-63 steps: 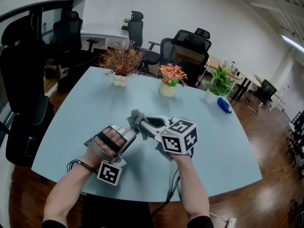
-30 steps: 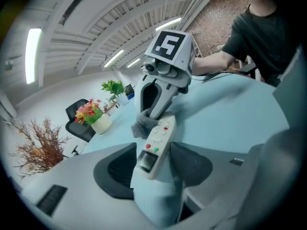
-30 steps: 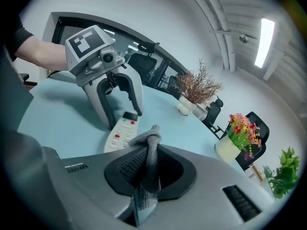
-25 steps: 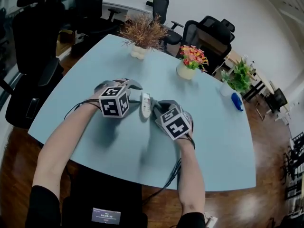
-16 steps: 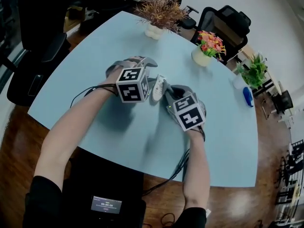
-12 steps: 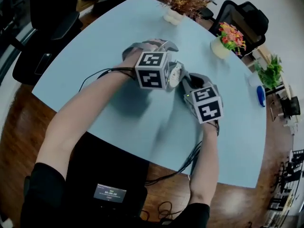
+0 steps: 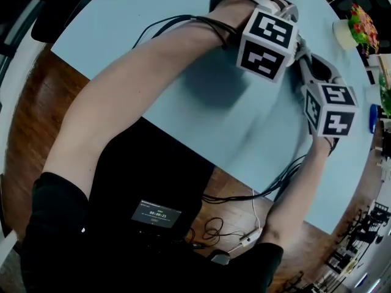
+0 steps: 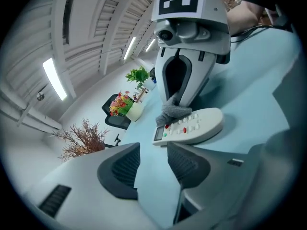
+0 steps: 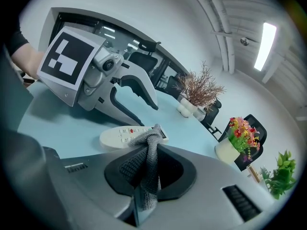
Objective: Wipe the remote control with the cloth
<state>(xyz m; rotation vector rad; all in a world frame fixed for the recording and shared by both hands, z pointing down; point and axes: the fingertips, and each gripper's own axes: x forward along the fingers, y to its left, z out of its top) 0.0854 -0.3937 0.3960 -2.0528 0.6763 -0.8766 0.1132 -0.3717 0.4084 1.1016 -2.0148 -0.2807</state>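
since the earlier frames, the left gripper [image 8: 152, 163] and the right gripper [image 9: 149, 169] are being shown shifted from mid-table to the top right of the head view. the left jaws have just been closing with nothing between them.

in the head view, the two marker cubes [image 7: 267, 36] are being held close together over the table [image 7: 244, 127], and the remote control is being hidden behind them.

in the left gripper view, the jaws are being held partly apart and empty. the remote control [image 8: 194, 126] is being seen lying flat just ahead of them, its long axis running across the view and its display end to the left. the cloth [image 8: 173, 113] is being touched to that end by the right gripper, which is facing in from the far side.

in the right gripper view, the cloth is being pinched between closed jaws. its bunched tip is being rested on the remote control's right-hand end, and the remote control is lying crosswise just ahead. the right gripper is judged the nearer, so the wipe is being set up along the long axis toward the buttons.
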